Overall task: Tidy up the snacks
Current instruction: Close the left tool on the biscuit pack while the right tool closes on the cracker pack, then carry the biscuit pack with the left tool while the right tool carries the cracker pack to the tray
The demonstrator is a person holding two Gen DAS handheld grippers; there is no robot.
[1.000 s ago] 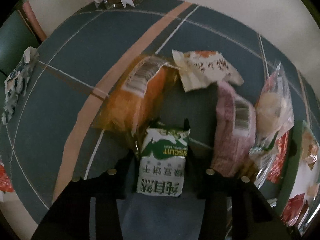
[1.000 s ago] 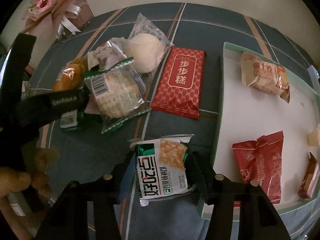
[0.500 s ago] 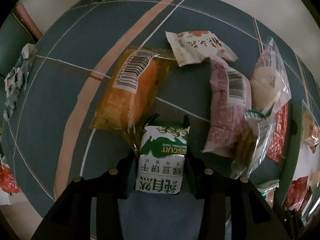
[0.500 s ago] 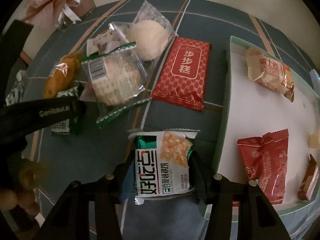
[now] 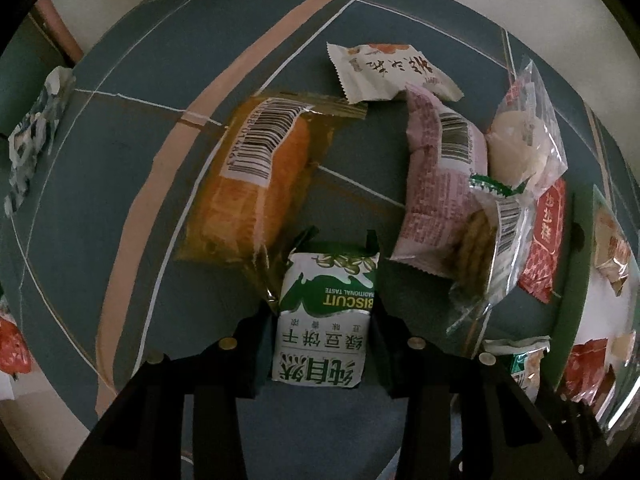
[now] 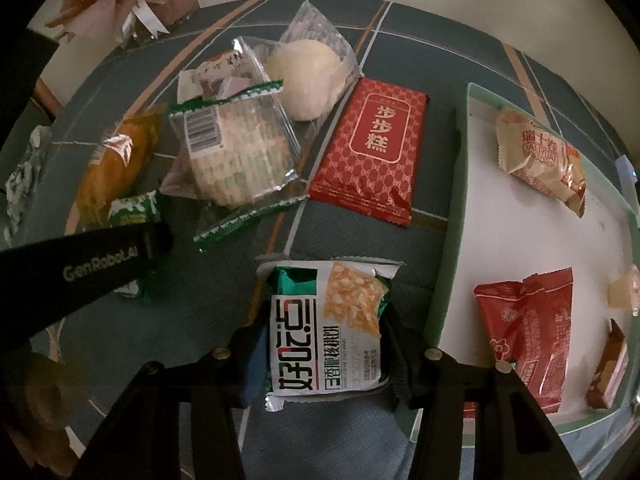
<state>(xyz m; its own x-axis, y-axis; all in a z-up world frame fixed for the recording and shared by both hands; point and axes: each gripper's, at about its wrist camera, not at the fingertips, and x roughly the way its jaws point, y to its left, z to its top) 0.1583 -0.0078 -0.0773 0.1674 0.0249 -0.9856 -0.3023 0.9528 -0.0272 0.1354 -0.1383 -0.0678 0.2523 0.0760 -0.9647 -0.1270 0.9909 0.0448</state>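
So both grippers have a packet each right now. The left gripper (image 5: 325, 316) is pinching a green-and-white biscuit packet (image 5: 325, 320) by its two long sides, bottom centre of its own view, and the right gripper (image 6: 324, 344) has just been closing on a walnut cookie packet (image 6: 326, 328), with the pads pressing both of its sides, bottom centre of the right view. These look like light, crinkly foil pouches with something crumbly inside, so I'd guess squeezing hard cracks the biscuits, and the film looks slippery enough to slide if the grip is only on the sealed end. Holding across the padded middle, like both do now, seems the safe bet. The left view shows the orange bread bag (image 5: 256, 176) with its barcode up, plus a pink packet (image 5: 440, 184) to the right, which the right view mostly hides behind a clear cracker pack (image 6: 236, 152). Only the right view properly shows the tray (image 6: 456, 208) along the right side, with several snacks already in it, and the red cake packet (image 6: 372, 152) next to it.
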